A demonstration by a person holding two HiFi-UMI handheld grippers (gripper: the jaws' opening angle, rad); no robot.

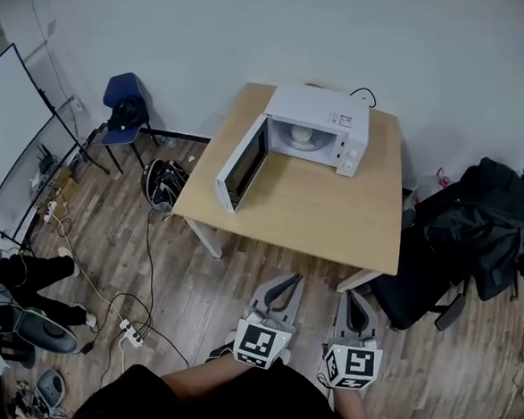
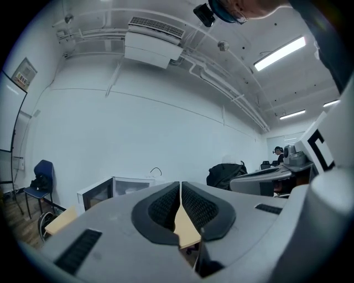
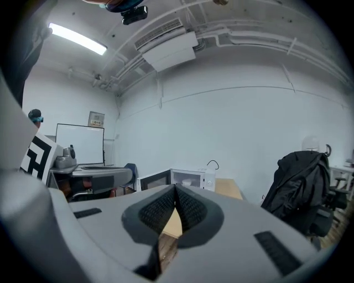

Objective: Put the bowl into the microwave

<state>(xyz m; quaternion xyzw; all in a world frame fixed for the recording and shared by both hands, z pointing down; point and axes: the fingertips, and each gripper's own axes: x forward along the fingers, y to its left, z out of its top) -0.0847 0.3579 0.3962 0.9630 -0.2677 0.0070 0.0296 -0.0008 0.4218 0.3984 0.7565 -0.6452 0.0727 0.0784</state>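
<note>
Sitting inside the microwave point(image 1: 327, 114) on the bench point(image 1: 325, 210), the bowl point(image 1: 303, 137) shows behind the open door point(image 1: 241, 165). The left tongs point(image 1: 290, 284) and right tongs point(image 1: 357, 298) are both closed and empty, held over the floor near the bench's front edge.

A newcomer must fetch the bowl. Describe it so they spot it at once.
On the wooden table by the white wall stands a white microwave with its door swung open. The bowl is the pale round dish inside it, the only thing in there.
</note>
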